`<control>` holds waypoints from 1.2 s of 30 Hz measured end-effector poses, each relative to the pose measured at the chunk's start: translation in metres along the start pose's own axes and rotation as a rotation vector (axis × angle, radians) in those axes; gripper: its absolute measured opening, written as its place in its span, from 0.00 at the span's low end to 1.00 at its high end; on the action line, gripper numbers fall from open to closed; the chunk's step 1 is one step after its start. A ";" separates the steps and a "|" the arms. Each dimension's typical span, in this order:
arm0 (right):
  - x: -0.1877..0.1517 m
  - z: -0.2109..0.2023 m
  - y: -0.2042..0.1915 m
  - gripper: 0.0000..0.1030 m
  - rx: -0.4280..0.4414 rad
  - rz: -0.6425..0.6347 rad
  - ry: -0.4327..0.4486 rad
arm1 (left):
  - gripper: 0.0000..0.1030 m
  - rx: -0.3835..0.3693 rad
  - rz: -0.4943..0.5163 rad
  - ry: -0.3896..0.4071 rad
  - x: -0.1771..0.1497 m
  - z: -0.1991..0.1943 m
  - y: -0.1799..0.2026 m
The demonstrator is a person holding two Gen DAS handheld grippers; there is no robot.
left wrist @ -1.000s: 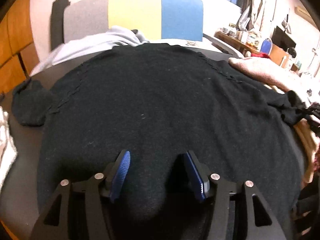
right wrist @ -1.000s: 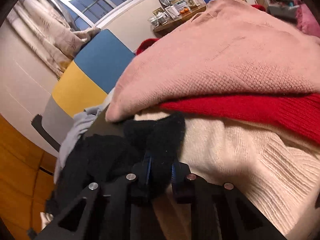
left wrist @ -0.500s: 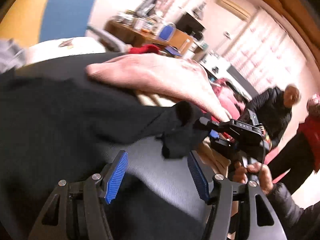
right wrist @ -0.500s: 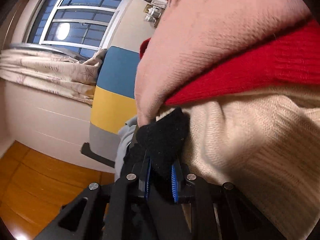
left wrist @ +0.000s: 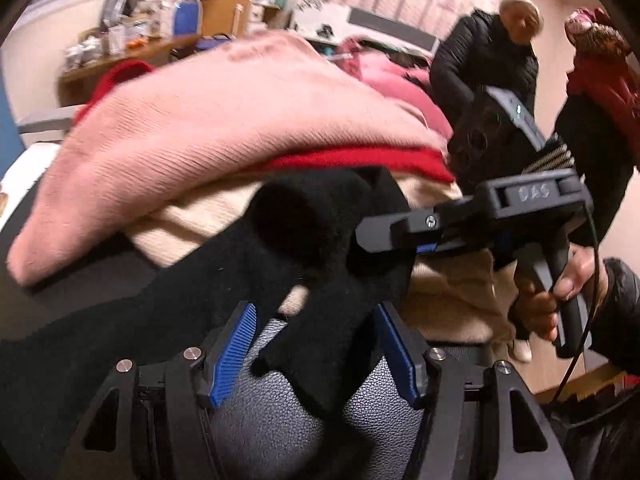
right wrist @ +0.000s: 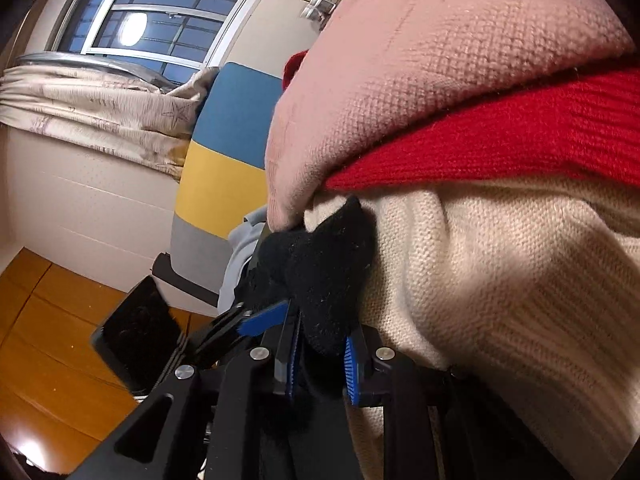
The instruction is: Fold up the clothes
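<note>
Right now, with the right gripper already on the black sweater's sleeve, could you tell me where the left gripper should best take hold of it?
Probably the flat stretch of the black sleeve lying between the blue pads of the left gripper, whose jaws are closing. Come straight on from the near side: the right gripper pinches the rolled cuff end beyond, against the sweater pile, leaving this stretch free over the dark tabletop.

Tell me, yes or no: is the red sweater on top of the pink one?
No: in the right wrist view the pink sweater lies over the red sweater.
</note>
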State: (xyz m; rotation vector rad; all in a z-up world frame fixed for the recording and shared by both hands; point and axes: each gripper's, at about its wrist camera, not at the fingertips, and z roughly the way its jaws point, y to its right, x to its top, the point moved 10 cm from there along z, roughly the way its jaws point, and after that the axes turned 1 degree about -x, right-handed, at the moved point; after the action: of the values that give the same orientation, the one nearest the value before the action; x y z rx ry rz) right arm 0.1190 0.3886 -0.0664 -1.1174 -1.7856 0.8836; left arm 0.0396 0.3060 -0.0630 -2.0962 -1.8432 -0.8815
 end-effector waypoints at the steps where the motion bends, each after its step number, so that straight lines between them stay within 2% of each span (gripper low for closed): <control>1: 0.000 0.000 0.000 0.19 0.000 0.000 -0.001 | 0.56 -0.001 -0.007 -0.025 -0.001 0.005 -0.001; 3: 0.000 0.000 0.003 0.19 0.000 0.001 -0.002 | 0.36 -0.002 -0.029 -0.040 -0.001 0.008 0.000; 4: 0.000 0.000 0.004 0.19 -0.001 0.003 0.000 | 0.15 -0.010 -0.038 -0.042 -0.001 0.008 0.001; 5: 0.000 0.000 0.004 0.19 -0.001 0.006 0.002 | 0.08 -0.006 -0.046 -0.043 -0.002 0.007 0.001; 7: 0.001 0.000 0.005 0.19 -0.001 0.010 0.006 | 0.04 0.013 -0.052 -0.051 -0.005 0.006 0.002; 9: 0.002 -0.001 0.007 0.19 -0.001 0.012 0.008 | 0.03 0.023 -0.052 -0.052 -0.007 0.003 0.006; 12: 0.002 -0.003 0.003 0.22 0.002 0.005 0.019 | 0.03 -0.002 -0.110 0.002 0.006 -0.018 0.005; 14: 0.003 -0.006 -0.004 0.41 0.016 -0.005 0.032 | 0.03 -0.017 -0.171 0.080 0.021 -0.048 -0.006; 15: 0.003 -0.008 -0.008 0.46 0.022 -0.012 0.039 | 0.03 -0.024 -0.202 0.120 0.029 -0.064 -0.012; 17: 0.001 -0.011 -0.020 0.63 0.029 -0.049 0.049 | 0.03 -0.007 -0.248 0.206 0.042 -0.108 -0.030; 19: -0.003 -0.013 -0.033 0.68 0.034 -0.090 0.048 | 0.03 0.013 -0.292 0.292 0.055 -0.154 -0.049; 22: -0.020 -0.008 -0.050 0.71 0.062 -0.139 0.004 | 0.03 0.047 -0.340 0.402 0.065 -0.221 -0.076; 25: -0.044 0.007 -0.068 0.74 0.081 -0.202 -0.068 | 0.03 0.105 -0.369 0.471 0.057 -0.280 -0.097; 31: -0.108 0.056 -0.097 0.76 0.076 -0.294 -0.244 | 0.03 0.236 -0.415 0.518 0.019 -0.367 -0.114; 36: -0.154 0.088 -0.130 0.76 0.096 -0.392 -0.347 | 0.03 0.299 -0.447 0.532 -0.022 -0.414 -0.117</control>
State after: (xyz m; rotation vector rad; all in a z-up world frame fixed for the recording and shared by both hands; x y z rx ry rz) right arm 0.0351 0.1886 -0.0318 -0.5435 -2.1227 0.9476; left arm -0.1938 0.0921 0.2293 -1.1457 -1.9980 -1.0483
